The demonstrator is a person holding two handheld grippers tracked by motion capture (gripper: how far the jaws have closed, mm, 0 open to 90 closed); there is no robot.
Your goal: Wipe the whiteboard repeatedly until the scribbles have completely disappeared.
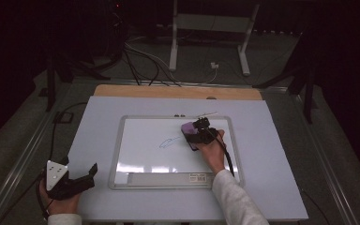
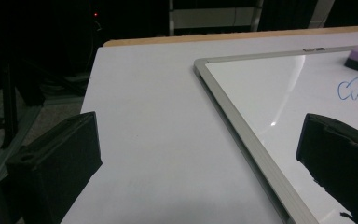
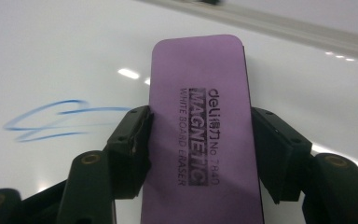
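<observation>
Right gripper view: claw [image 3: 200, 135] clamps eraser [image 3: 203, 126]; blue scribble [image 3: 51, 119] beside, apparently untouched.

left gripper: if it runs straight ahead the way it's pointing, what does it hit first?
Probably the whiteboard: its frame's left edge crosses in front of the open left gripper, with bare table between. Depth is unclear; a line slightly further left passes along the table instead.

We see a purple eraser [image 3: 200, 121] with black lettering. The whiteboard [image 1: 145, 159] is white with a silver frame and a blue scribble [image 1: 168, 142]. Our tongs [image 3: 200, 135] are black.
</observation>
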